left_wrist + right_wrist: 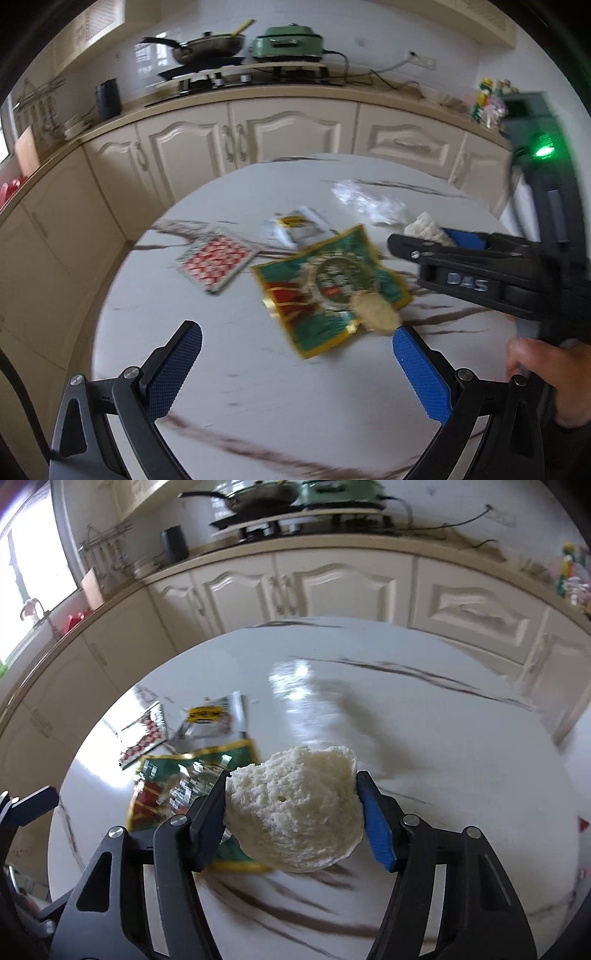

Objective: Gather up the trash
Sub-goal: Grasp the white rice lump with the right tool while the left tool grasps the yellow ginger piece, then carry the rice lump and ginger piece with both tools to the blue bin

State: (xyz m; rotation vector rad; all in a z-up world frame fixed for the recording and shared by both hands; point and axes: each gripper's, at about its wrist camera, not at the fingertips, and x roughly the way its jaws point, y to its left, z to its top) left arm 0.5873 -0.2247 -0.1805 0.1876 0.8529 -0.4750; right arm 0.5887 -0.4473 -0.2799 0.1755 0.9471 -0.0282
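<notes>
My right gripper [291, 794] is shut on a white piece of bread [295, 808] and holds it above the round marble table [443, 775]. In the left wrist view it [424, 240] comes in from the right with the bread [426, 227] in its tips. My left gripper [295, 354] is open and empty, low over the table, just in front of a green and gold snack wrapper [328, 284] with a round cracker [375, 310] on it. A red-checked packet [216, 262], a white and yellow sachet [299, 227] and crumpled clear plastic [365, 201] lie farther back.
Cream kitchen cabinets [258, 136] curve behind the table. On the counter stand a wok [207, 46], a green cooker [291, 42] and cables. The table's near half [258, 406] is bare marble. A hand [546, 376] holds the right gripper.
</notes>
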